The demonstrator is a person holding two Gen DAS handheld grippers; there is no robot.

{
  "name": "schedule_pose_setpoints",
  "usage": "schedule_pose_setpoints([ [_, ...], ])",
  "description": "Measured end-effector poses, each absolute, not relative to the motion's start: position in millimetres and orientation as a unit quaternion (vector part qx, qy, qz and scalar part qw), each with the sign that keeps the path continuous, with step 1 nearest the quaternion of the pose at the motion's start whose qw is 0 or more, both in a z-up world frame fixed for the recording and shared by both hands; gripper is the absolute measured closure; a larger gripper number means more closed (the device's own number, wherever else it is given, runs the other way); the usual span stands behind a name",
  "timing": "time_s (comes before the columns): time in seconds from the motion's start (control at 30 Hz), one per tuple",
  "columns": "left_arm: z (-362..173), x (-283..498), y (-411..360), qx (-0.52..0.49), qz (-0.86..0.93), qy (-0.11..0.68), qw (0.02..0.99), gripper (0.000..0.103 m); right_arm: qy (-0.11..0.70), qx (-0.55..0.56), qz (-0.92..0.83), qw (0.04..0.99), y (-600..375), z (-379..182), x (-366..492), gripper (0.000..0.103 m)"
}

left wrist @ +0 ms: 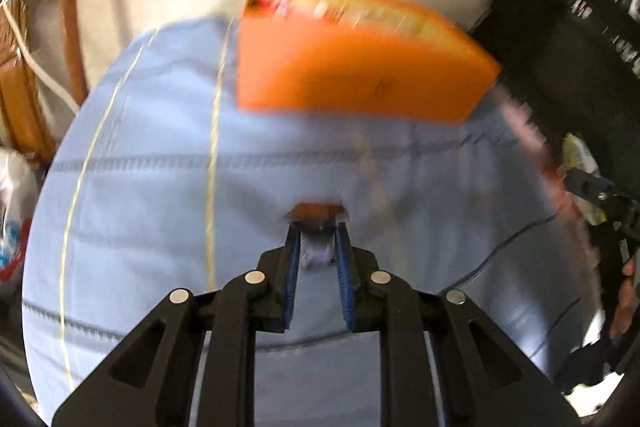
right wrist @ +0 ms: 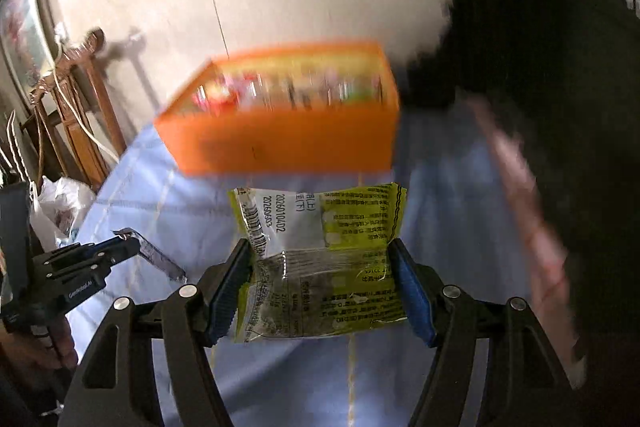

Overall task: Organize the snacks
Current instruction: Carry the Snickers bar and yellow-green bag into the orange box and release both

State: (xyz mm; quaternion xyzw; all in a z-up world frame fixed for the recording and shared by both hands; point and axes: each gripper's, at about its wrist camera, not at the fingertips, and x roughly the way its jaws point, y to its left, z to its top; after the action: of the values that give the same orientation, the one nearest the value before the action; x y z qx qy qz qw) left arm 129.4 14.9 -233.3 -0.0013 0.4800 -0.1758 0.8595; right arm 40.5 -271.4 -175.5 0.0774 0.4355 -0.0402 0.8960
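An orange box (right wrist: 288,143) with several snack packets standing in it sits on the light blue cloth (right wrist: 436,195) at the far side of the table. My right gripper (right wrist: 320,247) is shut on a yellow-green snack packet (right wrist: 344,227), held flat above the cloth just short of the box. My left gripper (left wrist: 318,231) is shut on a thin silvery-purple packet (left wrist: 318,251), seen edge-on, well short of the orange box (left wrist: 352,75). From the right wrist view the left gripper (right wrist: 128,241) hangs at the left with that packet (right wrist: 160,259) sticking out. The right gripper (left wrist: 580,183) shows at the right edge.
Wooden furniture (right wrist: 80,115) with a white cable (left wrist: 40,75) stands left of the table, with a plastic bag (right wrist: 60,203) below it. A dark mass (right wrist: 540,87) fills the right side. A pink strip (right wrist: 524,195) runs along the cloth's right edge. A pale wall is behind.
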Motion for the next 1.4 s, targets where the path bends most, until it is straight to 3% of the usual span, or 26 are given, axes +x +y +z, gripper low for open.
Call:
schedule_pose_setpoints([
  [0.07,-256.4,126.7,18.9,-0.002,-0.168,0.502,0.848,0.086,0.454,0.081,-0.041,0.886,-272.3,-198.9,36.9,0.034],
  [0.1,-264.6,124.7,17.1,0.000,-0.162,0.510,0.845,0.079,0.464,0.081,-0.041,0.881,-272.5,-212.2,35.4,0.034],
  [0.13,-275.0,122.7,14.2,0.003,-0.162,0.516,0.841,0.063,0.472,0.080,-0.040,0.877,-272.5,-220.9,35.1,0.034],
  [0.23,-279.5,119.5,3.3,0.009,-0.168,0.498,0.851,0.033,0.487,0.075,-0.037,0.869,-270.5,-239.7,35.1,0.034],
  [0.5,-276.3,164.3,32.0,-0.143,-0.077,0.491,0.856,0.023,0.492,0.059,-0.014,0.868,-268.2,-234.7,37.9,0.034],
  [0.63,-283.0,174.4,24.9,-0.133,-0.012,0.489,0.862,0.010,0.497,0.053,-0.006,0.866,-265.6,-236.7,39.3,0.033],
  [0.67,-281.9,176.4,18.9,-0.115,0.012,0.493,0.862,0.010,0.499,0.050,-0.004,0.865,-264.5,-236.4,40.0,0.033],
  [0.7,-281.3,176.4,19.5,-0.114,0.030,0.495,0.861,0.022,0.500,0.048,0.000,0.864,-263.8,-235.9,40.7,0.033],
  [0.73,-278.3,173.2,25.3,-0.125,0.058,0.489,0.861,0.061,0.501,0.047,0.003,0.864,-263.5,-235.1,41.3,0.033],
  [0.77,-276.6,171.0,29.7,-0.130,0.057,0.487,0.862,0.078,0.500,0.046,0.004,0.865,-263.1,-233.9,41.6,0.033],
  [0.8,-276.1,170.0,29.9,-0.120,0.042,0.491,0.862,0.087,0.499,0.048,0.007,0.865,-264.0,-232.7,43.6,0.033],
  [1.0,-271.9,150.5,35.6,-0.085,-0.022,0.503,0.860,0.087,0.487,0.062,0.014,0.871,-265.2,-230.0,52.8,0.033],
  [1.4,-281.9,126.9,7.9,0.137,-0.083,0.464,0.871,0.084,0.513,0.035,0.017,0.857,-252.3,-263.7,59.7,0.033],
])
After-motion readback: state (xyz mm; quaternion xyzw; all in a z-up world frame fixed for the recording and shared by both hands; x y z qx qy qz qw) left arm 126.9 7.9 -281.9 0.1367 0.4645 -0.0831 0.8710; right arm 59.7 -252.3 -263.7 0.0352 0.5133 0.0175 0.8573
